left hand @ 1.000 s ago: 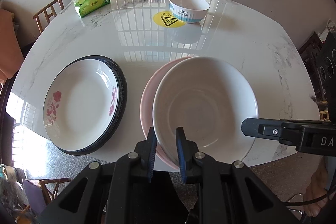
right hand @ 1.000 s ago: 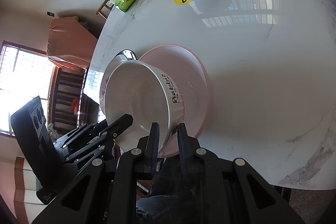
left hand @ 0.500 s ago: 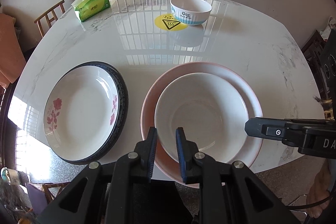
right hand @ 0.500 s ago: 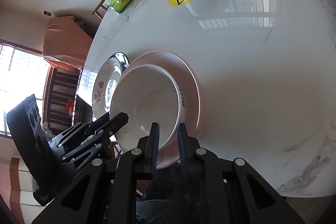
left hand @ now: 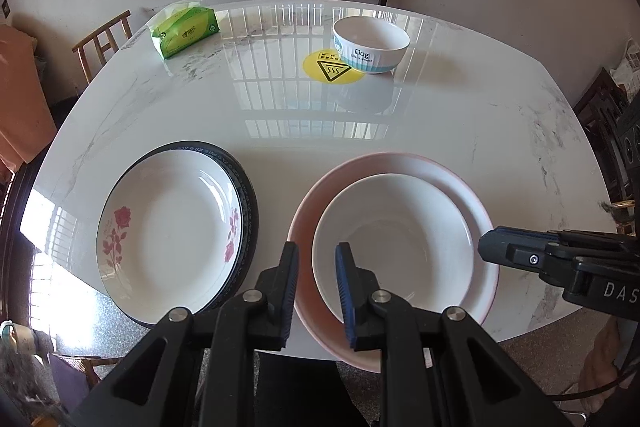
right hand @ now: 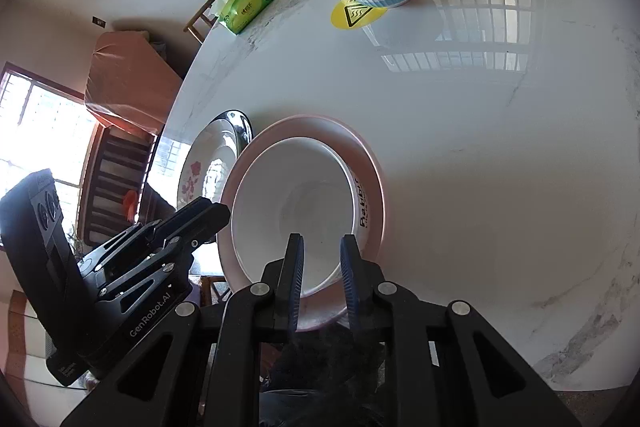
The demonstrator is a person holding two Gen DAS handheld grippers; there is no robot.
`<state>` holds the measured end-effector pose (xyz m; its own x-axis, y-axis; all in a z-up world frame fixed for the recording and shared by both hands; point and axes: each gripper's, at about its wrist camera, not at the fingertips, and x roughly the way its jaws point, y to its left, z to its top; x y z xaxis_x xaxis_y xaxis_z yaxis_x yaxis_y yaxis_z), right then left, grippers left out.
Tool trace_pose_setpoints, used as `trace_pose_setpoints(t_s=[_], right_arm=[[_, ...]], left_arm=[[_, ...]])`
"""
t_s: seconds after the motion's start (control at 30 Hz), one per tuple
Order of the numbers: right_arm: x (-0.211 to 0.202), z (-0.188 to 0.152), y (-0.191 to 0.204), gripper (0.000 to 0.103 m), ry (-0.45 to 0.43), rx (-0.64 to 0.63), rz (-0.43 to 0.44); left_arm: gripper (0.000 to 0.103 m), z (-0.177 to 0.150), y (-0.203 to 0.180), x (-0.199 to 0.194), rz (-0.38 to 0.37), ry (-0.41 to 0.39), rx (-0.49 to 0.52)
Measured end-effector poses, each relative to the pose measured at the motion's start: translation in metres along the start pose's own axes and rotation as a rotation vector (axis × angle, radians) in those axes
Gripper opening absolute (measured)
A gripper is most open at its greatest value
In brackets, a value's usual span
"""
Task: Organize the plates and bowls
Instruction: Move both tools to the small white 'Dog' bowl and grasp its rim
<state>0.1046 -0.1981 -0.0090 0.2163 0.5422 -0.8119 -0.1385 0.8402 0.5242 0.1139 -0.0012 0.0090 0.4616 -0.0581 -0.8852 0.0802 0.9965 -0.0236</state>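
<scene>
Now the white bowl sits released inside the pink plate.

Left wrist view: the left gripper (left hand: 316,283) has let go, its jaws spread either side of the white bowl (left hand: 394,243) rim, which a second ago stood tilted and now rests flat in the pink plate (left hand: 460,179); the rose plate (left hand: 168,231) lies beside it, the blue-banded bowl (left hand: 370,45) far across the table.
Right wrist view: the right gripper (right hand: 320,279) likewise hangs spread, clear of the rim, so that far bowl is probably next.

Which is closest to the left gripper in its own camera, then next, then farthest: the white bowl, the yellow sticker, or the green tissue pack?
From the left gripper:
1. White bowl, right at the fingertips.
2. Yellow sticker, mid-table.
3. Green tissue pack, far left edge.
</scene>
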Motion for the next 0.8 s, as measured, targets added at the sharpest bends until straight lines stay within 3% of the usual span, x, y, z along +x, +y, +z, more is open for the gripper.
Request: trace_pose_setpoints(t_s=[0.13,0.2,0.27,0.37,0.43,0.7,0.8], right_arm=[[-0.010,0.003,0.002,0.023,-0.060,-0.060,-0.039],[-0.019,0.007,0.001,0.034,-0.120,-0.102,-0.074],[-0.028,0.013,-0.004,0.053,-0.193,-0.122,-0.119],[-0.037,0.025,-0.019,0.075,-0.274,-0.123,-0.175],[-0.040,0.036,-0.034,0.082,-0.297,-0.103,-0.194],[-0.021,0.076,-0.092,0.082,-0.198,0.042,-0.223],[-0.014,0.086,-0.102,0.082,-0.200,0.061,-0.218]], left_arm=[[0.028,0.005,0.000,0.003,-0.022,0.012,0.007],[0.028,0.010,0.001,0.005,-0.031,0.015,0.003],[0.028,0.017,0.003,0.006,-0.035,0.016,-0.005],[0.029,0.030,0.008,0.010,-0.055,0.025,-0.029],[0.029,0.039,0.011,0.014,-0.075,0.034,-0.040],[0.029,0.083,0.008,0.037,-0.123,0.069,-0.028],[0.029,0.103,0.008,0.048,-0.141,0.079,-0.039]])
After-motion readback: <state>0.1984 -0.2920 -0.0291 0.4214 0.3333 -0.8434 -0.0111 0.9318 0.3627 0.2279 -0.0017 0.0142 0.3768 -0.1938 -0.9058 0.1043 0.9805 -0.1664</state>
